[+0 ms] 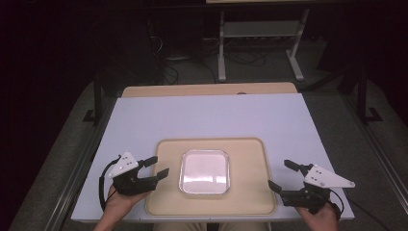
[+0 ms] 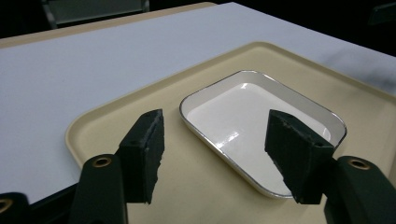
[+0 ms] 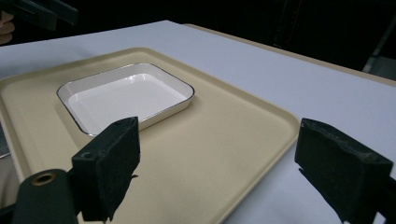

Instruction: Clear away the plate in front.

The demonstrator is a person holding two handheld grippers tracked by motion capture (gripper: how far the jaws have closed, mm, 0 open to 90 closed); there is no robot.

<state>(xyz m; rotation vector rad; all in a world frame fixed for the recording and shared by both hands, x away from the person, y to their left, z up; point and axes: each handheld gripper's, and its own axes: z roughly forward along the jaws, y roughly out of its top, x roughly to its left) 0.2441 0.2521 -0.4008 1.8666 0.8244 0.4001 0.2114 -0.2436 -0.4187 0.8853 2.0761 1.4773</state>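
A white square dish sits in the middle of a beige tray, and everything else here is best placed by that dish. The dish is shallow, with a thin dark line along its rim, and it looks empty, though glare on its glossy bottom washes out the centre in the high view, so a thin film or small item there could go unseen. The tray lies on a white table, with bare tray surface on all four sides of the dish.

The left gripper hovers to the left of the dish, over the tray's left edge, and points toward it. Its jaws stand wide apart with nothing between them. In the left gripper view the dish lies just beyond the gripper, framed partly between the two black jaws and clear of both.

The right gripper is to the right of the dish, farther from it than the left one, near the tray's right rim. Its jaws are also spread wide and hold nothing. In the right gripper view the dish lies well ahead of that gripper, with one jaw over the tray and the other over the table.
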